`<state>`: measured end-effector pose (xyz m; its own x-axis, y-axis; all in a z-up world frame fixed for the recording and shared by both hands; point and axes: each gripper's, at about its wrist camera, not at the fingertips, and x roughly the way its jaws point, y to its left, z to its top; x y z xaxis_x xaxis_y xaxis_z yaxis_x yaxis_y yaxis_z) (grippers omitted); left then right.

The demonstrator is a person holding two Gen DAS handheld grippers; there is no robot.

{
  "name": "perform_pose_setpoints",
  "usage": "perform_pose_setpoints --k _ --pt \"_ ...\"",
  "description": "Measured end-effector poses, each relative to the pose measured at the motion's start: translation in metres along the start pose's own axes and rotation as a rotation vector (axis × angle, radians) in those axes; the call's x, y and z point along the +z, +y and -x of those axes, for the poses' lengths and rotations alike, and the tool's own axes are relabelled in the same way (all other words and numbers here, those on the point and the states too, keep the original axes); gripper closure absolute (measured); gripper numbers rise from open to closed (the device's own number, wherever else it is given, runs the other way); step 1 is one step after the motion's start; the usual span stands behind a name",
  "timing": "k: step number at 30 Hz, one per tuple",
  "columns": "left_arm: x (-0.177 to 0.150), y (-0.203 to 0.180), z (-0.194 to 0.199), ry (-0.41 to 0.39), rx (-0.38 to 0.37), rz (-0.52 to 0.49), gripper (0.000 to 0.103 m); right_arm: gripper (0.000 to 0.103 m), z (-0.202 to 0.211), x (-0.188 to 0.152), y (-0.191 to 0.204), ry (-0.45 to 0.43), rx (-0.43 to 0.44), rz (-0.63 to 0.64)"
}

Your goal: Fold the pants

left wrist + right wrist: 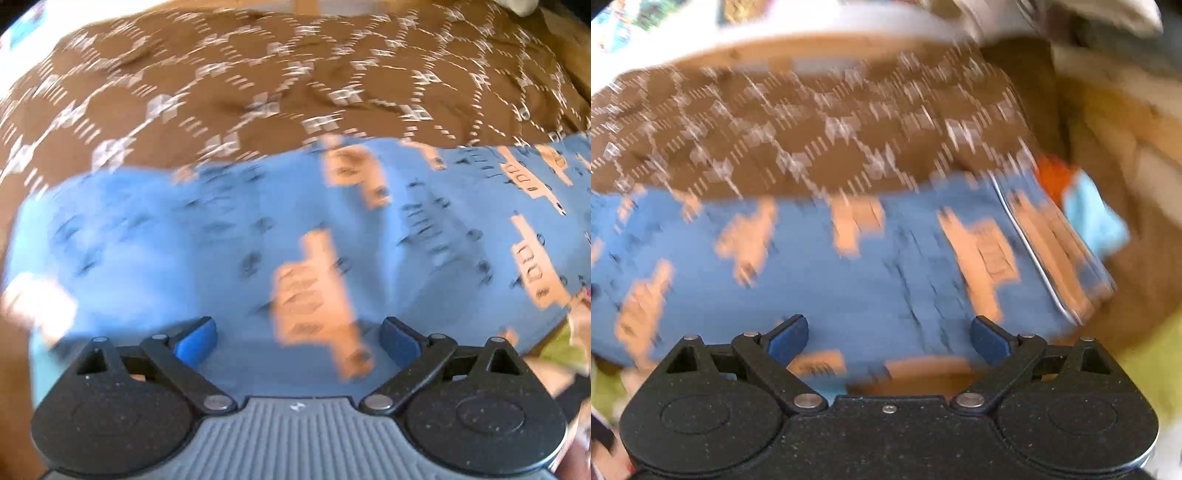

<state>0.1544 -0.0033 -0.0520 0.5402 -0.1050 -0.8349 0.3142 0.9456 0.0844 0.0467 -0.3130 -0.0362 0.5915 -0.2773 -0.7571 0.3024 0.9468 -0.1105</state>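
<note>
Pants: blue fabric [229, 236] printed with orange thumbs-up shapes and dark marks, laid flat as a broad band from 9 to 3 o'clock across both wrist views [871, 266]; a layered edge with a pale line is seen toward 3 o'clock in the right wrist view

Bed cover: brown cloth [258, 85] with a white geometric pattern, lying beneath the pants and filling the upper field from 10 to 2 o'clock; also seen in the right wrist view [798, 133]

Left tongs: [297, 341] held wide apart above the pants at 6 o'clock, nothing clamped between the blue pads [195, 341]

Right tongs: [888, 341] likewise spread wide at 6 o'clock, over the near edge of the pants; no fabric is pinched by the pads [990, 341]

Other cloth: an orange item [1052, 177] and a light blue item [1093, 218] are seen just beyond the pants at 3 o'clock in the right wrist view; what they are cannot be told

Image quality: both views are blurred, so the finer print is unreadable
</note>
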Motion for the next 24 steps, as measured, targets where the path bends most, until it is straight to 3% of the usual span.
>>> perform_pose_setpoints --k 4,7,10,14,16,18,21,24 --pt "-0.020 0.012 0.023 0.008 0.027 -0.101 0.005 0.005 0.016 -0.011 -0.005 0.043 -0.071 0.031" --pt "-0.026 0.010 0.044 -0.029 -0.012 -0.121 0.004 0.007 0.036 -0.005 -0.002 0.036 -0.105 0.003" --pt "-0.025 0.013 0.057 -0.148 -0.076 -0.077 0.004 0.004 0.046 0.009 0.022 -0.046 -0.016 0.013" --pt "0.001 0.020 0.066 -0.300 -0.066 -0.029 0.004 0.003 0.027 0.029 0.077 -0.053 0.168 0.106" --pt "0.015 0.033 0.066 -0.336 -0.043 0.001 0.001 0.003 0.015 0.036 0.107 -0.045 0.266 0.149" --pt "0.018 0.046 0.061 -0.314 0.005 0.040 0.001 0.003 0.005 0.039 0.131 -0.020 0.314 0.179" --pt "0.016 0.071 0.040 -0.184 0.149 0.082 0.007 0.001 -0.007 0.022 0.147 0.038 0.304 0.223" --pt "0.016 0.068 0.042 -0.181 0.222 0.010 0.008 0.001 -0.003 0.016 0.141 0.020 0.279 0.221"
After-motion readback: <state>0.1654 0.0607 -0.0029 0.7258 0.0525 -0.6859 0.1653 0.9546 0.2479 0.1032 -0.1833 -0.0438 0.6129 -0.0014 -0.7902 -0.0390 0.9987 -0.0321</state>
